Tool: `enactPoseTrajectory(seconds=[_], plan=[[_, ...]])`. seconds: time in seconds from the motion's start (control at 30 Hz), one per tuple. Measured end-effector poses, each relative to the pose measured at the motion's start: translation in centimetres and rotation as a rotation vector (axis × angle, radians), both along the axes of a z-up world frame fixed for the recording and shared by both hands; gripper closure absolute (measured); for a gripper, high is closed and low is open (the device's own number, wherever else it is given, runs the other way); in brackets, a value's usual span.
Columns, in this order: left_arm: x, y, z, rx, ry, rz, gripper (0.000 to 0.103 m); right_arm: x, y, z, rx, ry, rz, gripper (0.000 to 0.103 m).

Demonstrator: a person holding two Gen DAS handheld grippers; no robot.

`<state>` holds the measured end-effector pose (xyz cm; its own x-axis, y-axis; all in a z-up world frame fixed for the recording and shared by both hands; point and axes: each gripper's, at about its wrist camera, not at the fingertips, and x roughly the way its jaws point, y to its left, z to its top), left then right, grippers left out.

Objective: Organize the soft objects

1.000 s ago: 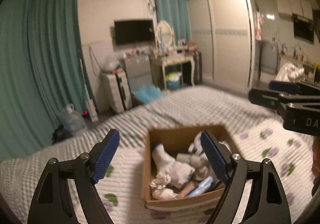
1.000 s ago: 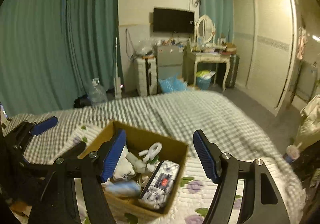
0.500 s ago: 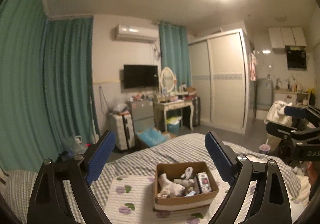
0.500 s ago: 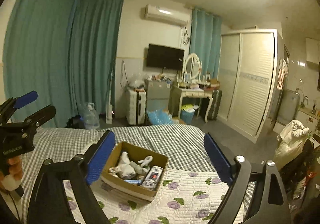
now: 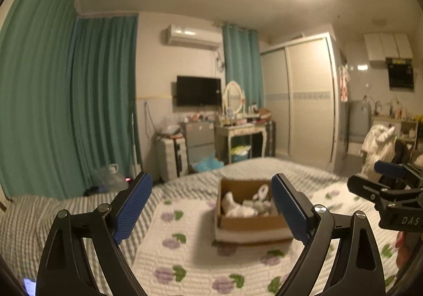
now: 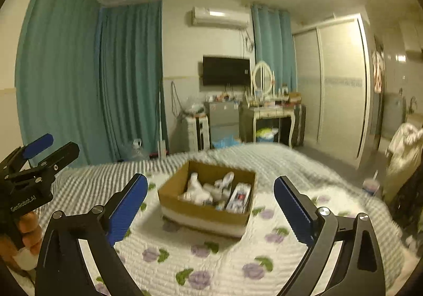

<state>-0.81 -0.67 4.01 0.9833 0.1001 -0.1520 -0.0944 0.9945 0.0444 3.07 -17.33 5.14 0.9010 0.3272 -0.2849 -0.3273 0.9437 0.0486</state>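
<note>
Jaws of the left gripper (image 5: 211,206) gape wide, empty, ribbed blue pads framing a cardboard box (image 5: 248,222) of white soft items on the quilt (image 5: 185,256). From the right view, the right gripper (image 6: 210,211) is equally spread and empty, level above the box (image 6: 206,206), centre-far.

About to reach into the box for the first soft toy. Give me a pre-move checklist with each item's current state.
1. Left gripper fingers apart, nothing held: ok.
2. Right gripper fingers apart, nothing held: ok.
3. Cardboard box open-topped, sitting flat on the floral quilt: ok.
4. White soft toys visible inside the box: ok.
5. Grippers apart from each other, one on either side of the box: ok.
6. Which item lies loose on top: cannot tell, pictures blurred.
</note>
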Motion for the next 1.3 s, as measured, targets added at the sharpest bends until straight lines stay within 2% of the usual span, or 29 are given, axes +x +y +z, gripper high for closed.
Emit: enactPoseTrajectory(seconds=[0.1,0.17,0.27,0.6,1.3], plan=[[1.1,-0.6,-1.7,0.031,0.044,0.005,0.010,1.3,0.0,-2.7,-0.001,0.048,-0.012,0.006],[1.2,-0.6,-2.2,0.022,0.057,-0.003,0.010,1.9,-0.1,-4.0,-0.015,0.069,-0.025,0.006],[1.2,-0.9,-2.5,0.014,0.074,-0.011,0.010,2.4,-0.7,-4.7,-0.011,0.087,-0.037,0.006],[1.0,-1.1,-3.0,0.008,0.087,-0.026,0.010,1.7,-1.5,-3.9,0.008,0.072,-0.058,0.006],[1.3,-0.9,-3.3,-0.004,0.109,-0.031,0.010,1.7,-1.1,-4.3,0.003,0.090,-0.054,0.006]])
